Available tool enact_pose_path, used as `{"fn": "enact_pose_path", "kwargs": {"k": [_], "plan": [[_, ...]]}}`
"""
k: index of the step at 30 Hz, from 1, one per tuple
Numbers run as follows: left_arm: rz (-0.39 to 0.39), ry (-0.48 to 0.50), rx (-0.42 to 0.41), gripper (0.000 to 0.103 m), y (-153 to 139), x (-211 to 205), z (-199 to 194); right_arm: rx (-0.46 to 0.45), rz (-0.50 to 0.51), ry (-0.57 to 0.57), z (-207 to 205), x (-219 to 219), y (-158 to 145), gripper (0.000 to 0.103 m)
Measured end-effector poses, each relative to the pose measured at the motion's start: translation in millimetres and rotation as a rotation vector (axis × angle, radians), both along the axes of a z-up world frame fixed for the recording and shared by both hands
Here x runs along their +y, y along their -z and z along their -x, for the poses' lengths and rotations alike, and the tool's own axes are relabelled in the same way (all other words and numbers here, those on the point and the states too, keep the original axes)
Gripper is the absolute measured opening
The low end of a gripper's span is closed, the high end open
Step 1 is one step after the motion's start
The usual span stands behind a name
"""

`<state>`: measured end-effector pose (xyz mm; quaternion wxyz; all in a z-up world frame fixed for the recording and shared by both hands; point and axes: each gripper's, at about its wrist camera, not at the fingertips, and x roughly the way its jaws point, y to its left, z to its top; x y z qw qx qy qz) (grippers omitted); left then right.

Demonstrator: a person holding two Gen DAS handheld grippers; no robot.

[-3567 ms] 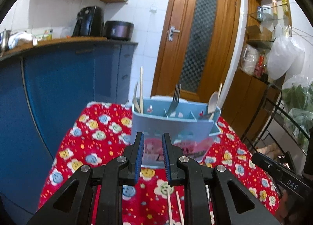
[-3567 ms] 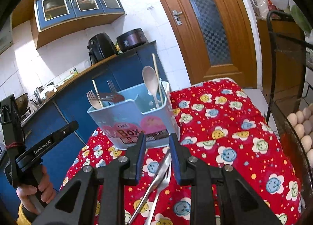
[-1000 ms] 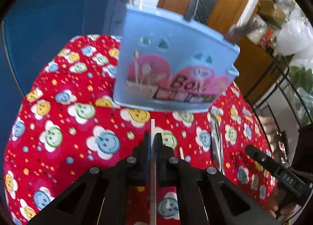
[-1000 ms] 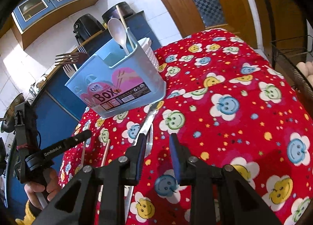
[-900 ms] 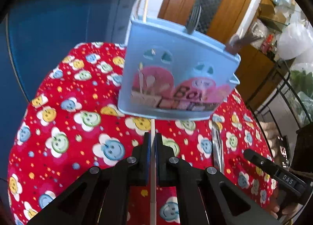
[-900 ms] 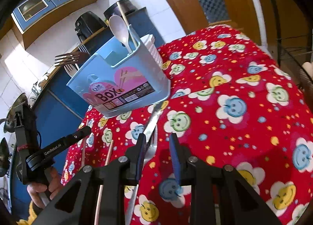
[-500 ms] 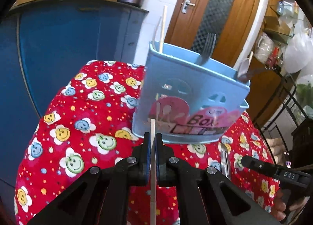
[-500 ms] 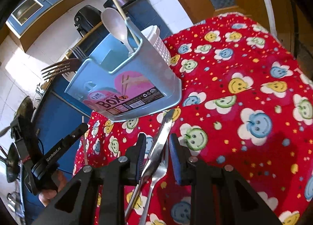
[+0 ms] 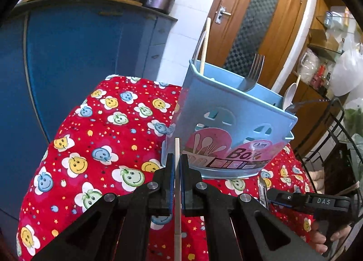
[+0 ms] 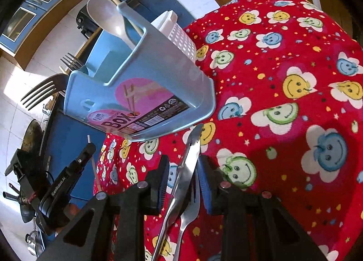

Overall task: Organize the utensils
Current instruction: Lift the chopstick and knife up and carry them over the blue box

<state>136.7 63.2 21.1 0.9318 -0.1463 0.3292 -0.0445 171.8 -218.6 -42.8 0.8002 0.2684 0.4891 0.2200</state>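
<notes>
One chopstick (image 9: 177, 147) off the cloth (image 9: 102, 124) — left tongs (image 9: 177, 163) raised it.

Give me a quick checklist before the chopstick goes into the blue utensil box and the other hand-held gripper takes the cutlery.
1. Left hand-held gripper shut on chopstick: ok.
2. Blue utensil box upright on the tablecloth: ok.
3. Chopstick tip above the box rim: not ok, it sits lower.
4. Right hand-held gripper straddles knife and fork: ok.
5. Right pads pressing the cutlery: not ok, gaps show.
6. Free slot for the chopstick: cannot tell.
</notes>
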Motion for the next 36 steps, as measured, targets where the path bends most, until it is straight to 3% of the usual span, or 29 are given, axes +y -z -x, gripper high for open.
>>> {"fn": "enact_pose_path", "kwargs": {"k": [11, 13, 15, 16, 24, 36], "plan": [[0.016, 0.012, -0.006, 0.004, 0, 0, 1, 0.015, -0.025, -0.013, -19, 2, 4, 0.028], [0.015, 0.013, -0.009, 0.004, -1, -1, 2, 0.023, -0.042, -0.008, -22, -1, 6, 0.024], [0.014, 0.016, -0.011, 0.004, -2, -1, 3, 0.019, -0.037, -0.001, -23, -3, 7, 0.011], [0.014, 0.017, -0.013, 0.004, -3, -1, 4, 0.011, -0.035, -0.002, -23, -3, 7, 0.010], [0.024, 0.022, -0.045, 0.004, -14, 1, 12, -0.085, -0.046, -0.011, 0, -1, -12, 0.006], [0.037, 0.021, -0.142, 0.004, -46, 3, 39, -0.326, -0.029, 0.015, 60, 2, -81, 0.004]]}}
